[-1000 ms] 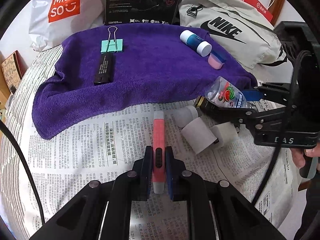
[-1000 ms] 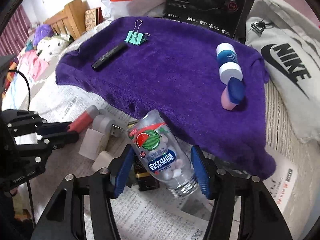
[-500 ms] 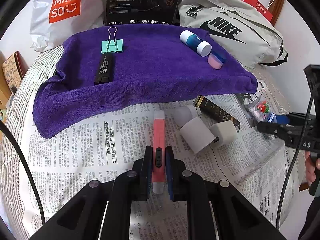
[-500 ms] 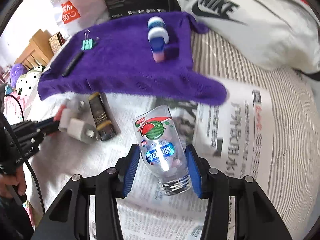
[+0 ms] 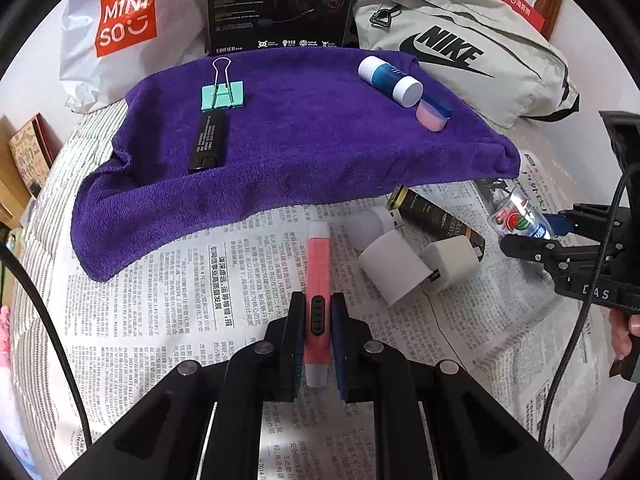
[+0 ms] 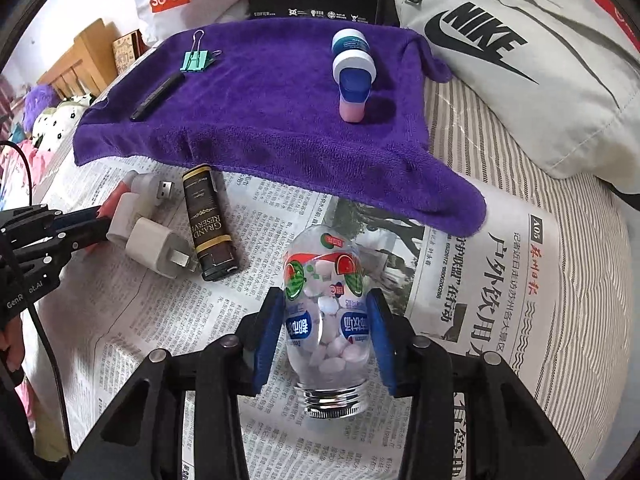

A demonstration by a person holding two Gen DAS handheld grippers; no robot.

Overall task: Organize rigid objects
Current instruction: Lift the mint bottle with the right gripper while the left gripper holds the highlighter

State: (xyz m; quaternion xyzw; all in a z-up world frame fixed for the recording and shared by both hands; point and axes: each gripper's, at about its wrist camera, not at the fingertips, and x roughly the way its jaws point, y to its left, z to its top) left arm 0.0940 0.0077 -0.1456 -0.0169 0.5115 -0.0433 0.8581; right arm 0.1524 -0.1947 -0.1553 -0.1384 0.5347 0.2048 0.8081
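Observation:
My left gripper (image 5: pixel 316 312) is shut on a pink utility knife (image 5: pixel 318 268) over the newspaper. My right gripper (image 6: pixel 324 316) is shut on a clear candy bottle (image 6: pixel 326 320) with a watermelon label, held above the newspaper; it also shows in the left wrist view (image 5: pixel 520 218). A purple towel (image 5: pixel 320 140) carries a green binder clip (image 5: pixel 222 96), a black bar (image 5: pixel 208 142), a blue and white tube (image 5: pixel 390 78) and a pink and blue eraser (image 5: pixel 432 114). White chargers (image 5: pixel 394 268) and a black lighter (image 6: pixel 210 224) lie on the newspaper.
A Miniso bag (image 5: pixel 120 20), a black Edifier box (image 5: pixel 280 0) and a grey Nike bag (image 5: pixel 460 48) stand behind the towel. Striped bedding (image 6: pixel 580 280) lies under the newspaper (image 6: pixel 480 280). A cable (image 5: pixel 40 300) runs at the left.
My right gripper carried the bottle away from the towel's edge to the right, then swung back to face the towel. The left gripper and knife stayed still.

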